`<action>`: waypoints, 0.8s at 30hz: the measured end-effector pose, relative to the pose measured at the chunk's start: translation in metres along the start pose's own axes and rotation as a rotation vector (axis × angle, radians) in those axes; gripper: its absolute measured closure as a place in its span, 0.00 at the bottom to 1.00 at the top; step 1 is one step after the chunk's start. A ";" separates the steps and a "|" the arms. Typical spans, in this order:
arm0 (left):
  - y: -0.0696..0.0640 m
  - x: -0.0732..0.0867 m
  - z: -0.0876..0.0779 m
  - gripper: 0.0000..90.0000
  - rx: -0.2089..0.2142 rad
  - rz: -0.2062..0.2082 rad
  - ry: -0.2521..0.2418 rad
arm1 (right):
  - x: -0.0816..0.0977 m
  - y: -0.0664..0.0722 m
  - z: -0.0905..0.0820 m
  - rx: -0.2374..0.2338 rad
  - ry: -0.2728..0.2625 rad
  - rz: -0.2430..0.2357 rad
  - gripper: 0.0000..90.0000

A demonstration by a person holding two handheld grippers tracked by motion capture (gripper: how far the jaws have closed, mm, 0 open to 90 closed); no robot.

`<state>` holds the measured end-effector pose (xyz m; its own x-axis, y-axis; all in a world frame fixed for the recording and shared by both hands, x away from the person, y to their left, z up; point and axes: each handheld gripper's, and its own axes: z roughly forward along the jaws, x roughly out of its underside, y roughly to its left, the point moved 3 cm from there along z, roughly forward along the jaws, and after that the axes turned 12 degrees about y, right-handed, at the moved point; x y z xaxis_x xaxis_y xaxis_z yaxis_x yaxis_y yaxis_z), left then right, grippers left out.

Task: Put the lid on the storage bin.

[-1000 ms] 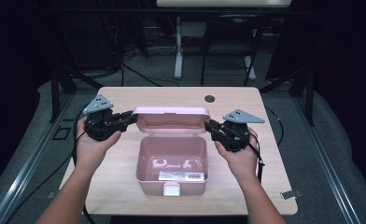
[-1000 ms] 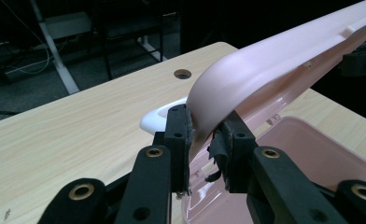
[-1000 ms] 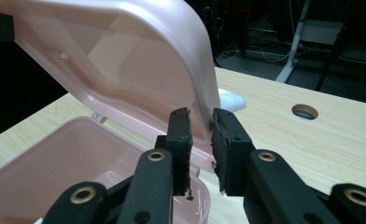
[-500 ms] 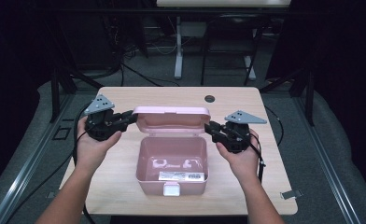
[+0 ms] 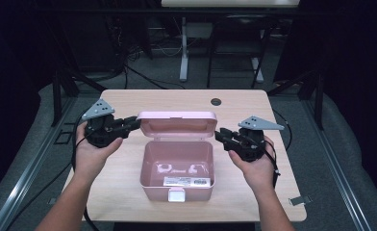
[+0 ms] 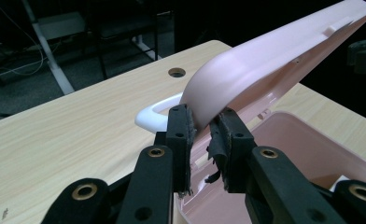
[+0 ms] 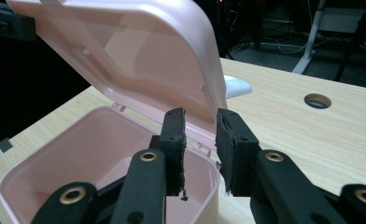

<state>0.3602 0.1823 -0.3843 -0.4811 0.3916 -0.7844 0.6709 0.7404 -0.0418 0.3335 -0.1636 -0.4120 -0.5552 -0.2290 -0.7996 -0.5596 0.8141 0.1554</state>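
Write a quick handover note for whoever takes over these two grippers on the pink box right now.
Left gripper: shut on the left edge of the lid, holding it up.
Right gripper: jaws have just been opening; they straddle the lid's right edge with a gap, no grip.
Pink box: mid-table, lid raised on its rear hinge, white latch facing the person, label inside.
Done: box opened.
Left: probably lay the lid fully back, then let go.

A wooden table [image 5: 129,103] with a round hole [image 5: 216,102].
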 end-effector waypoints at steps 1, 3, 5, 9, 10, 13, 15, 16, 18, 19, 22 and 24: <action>-0.001 0.000 0.000 0.85 0.000 -0.001 0.000 | 0.000 -0.001 -0.002 0.001 -0.001 -0.001 0.80; -0.001 0.001 -0.001 0.85 0.001 0.001 -0.001 | 0.000 -0.002 -0.005 0.006 -0.007 0.004 0.80; -0.002 0.003 -0.002 0.85 0.003 -0.001 -0.001 | 0.000 -0.003 -0.008 0.009 -0.013 0.007 0.80; -0.003 0.006 -0.003 0.84 0.019 0.000 -0.002 | 0.001 -0.008 -0.009 0.022 -0.020 0.024 0.79; -0.004 0.007 -0.003 0.84 0.020 -0.001 -0.001 | 0.002 -0.009 -0.009 0.022 -0.019 0.028 0.79; -0.004 0.009 -0.003 0.84 0.024 -0.001 0.001 | 0.002 -0.010 -0.007 0.022 -0.016 0.038 0.79; -0.005 0.011 -0.003 0.84 0.025 -0.003 0.001 | 0.002 -0.009 -0.006 0.021 -0.014 0.039 0.79; -0.005 0.012 -0.003 0.84 0.029 -0.001 0.005 | 0.002 -0.009 -0.006 0.020 -0.015 0.036 0.79; -0.006 0.014 -0.004 0.84 0.035 -0.004 0.003 | 0.002 -0.008 -0.006 0.019 -0.017 0.033 0.78; -0.006 0.014 -0.004 0.84 0.039 -0.006 0.004 | 0.002 -0.008 -0.007 0.018 -0.017 0.034 0.78; -0.007 0.016 -0.006 0.84 0.040 -0.005 0.002 | 0.002 -0.007 -0.008 0.014 -0.020 0.035 0.78; -0.008 0.016 -0.007 0.84 0.040 -0.002 0.004 | 0.002 -0.007 -0.008 0.013 -0.024 0.035 0.78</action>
<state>0.3426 0.1865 -0.3924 -0.4844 0.3923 -0.7820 0.6922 0.7185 -0.0684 0.3316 -0.1743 -0.4098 -0.5594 -0.1871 -0.8075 -0.5316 0.8284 0.1764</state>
